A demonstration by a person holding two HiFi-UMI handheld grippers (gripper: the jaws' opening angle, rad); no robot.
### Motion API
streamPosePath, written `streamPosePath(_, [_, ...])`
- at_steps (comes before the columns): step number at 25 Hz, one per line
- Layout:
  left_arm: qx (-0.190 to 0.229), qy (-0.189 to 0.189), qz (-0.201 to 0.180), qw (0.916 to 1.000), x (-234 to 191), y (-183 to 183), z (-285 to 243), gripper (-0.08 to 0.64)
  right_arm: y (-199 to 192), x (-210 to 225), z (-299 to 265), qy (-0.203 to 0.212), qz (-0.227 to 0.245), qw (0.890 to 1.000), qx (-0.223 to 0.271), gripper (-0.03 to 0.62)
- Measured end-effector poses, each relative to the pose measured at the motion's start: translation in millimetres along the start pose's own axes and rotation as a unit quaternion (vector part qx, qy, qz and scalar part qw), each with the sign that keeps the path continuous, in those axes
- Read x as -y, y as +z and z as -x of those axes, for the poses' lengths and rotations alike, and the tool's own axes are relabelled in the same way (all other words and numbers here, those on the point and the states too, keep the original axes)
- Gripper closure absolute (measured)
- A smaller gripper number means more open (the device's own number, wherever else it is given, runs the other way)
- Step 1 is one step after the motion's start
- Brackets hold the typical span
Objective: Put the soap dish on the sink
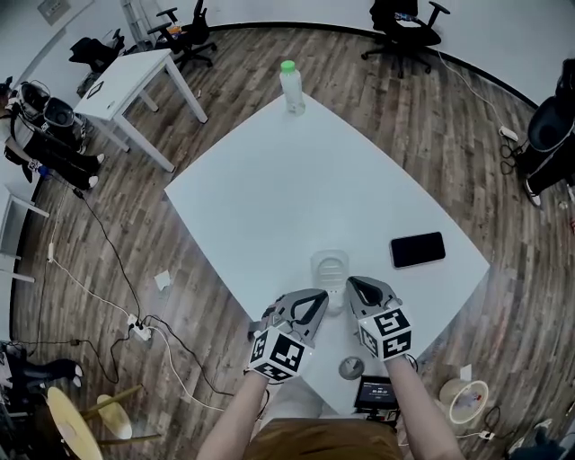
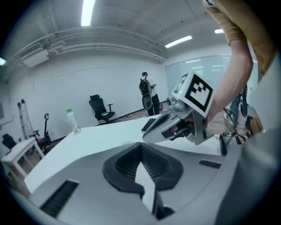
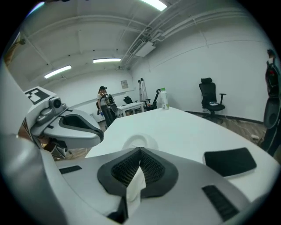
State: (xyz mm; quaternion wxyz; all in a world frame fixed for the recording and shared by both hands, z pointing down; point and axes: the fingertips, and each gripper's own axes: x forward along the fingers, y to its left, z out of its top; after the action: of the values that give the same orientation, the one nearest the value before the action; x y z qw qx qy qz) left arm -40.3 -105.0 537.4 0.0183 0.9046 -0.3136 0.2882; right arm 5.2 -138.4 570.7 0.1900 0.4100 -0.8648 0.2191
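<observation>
- The soap dish (image 1: 330, 268) is clear and lies flat on the white counter (image 1: 269, 198), towards the corner nearest the person; no jaws hold it
- The left gripper (image 1: 321, 297) is just to the near-left of the soap dish; its jaws are closed tight, the dark ribbed pads meeting at the tip with nothing gripped between them
- The right gripper (image 1: 352, 284) is just to the near-right of the soap dish; its jaws are likewise pressed together and empty; in the right gripper view the dish shows a little beyond the tips, apart from them
- The 2 grippers flank the near side of the soap dish, tips angled towards each other; whether either tip touches the dish's rim I cannot tell from the head view
- A black phone (image 1: 418, 249) lies flat on the counter to the right of the soap dish, near it but not touching
- A clear bottle (image 1: 291, 87) with a green cap stands upright well beyond the soap dish, at the far corner of the counter
- A small round grey object (image 1: 351, 367) sits on the near side of the soap dish, behind the right gripper, by the counter's edge
- A second white table (image 1: 126, 81) and black office chairs (image 1: 406, 27) stand on the wood floor, far beyond the soap dish
- A person (image 2: 147, 94) stands in the background, well away from the soap dish
</observation>
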Motion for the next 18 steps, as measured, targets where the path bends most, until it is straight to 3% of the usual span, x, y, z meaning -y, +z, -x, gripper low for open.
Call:
streamPosePath(3, [0.033,0.021,0.085,0.9956,-8.0,13.4,7.2,0.554,10.2,3.8,15.6,-0.021,0.021,0.999,0.016,0.583])
streamPosePath(6, [0.053,0.049,0.126,0.9894,-14.1,22.1,16.8,0.554,23.7,7.7,34.1,-0.036,0.022,0.998,0.042,0.583])
streamPosePath(13, [0.103,0.122,0.118,0.98,-16.4,57.5,46.7,0.554,54.2,13.7,88.1,-0.079,0.071,0.99,0.098,0.583])
streamPosePath(18, [0.111,0.161,0.096,0.9759,-11.6,82.3,66.8,0.554,78.3,15.9,130.2,-0.11,0.082,0.98,0.141,0.583])
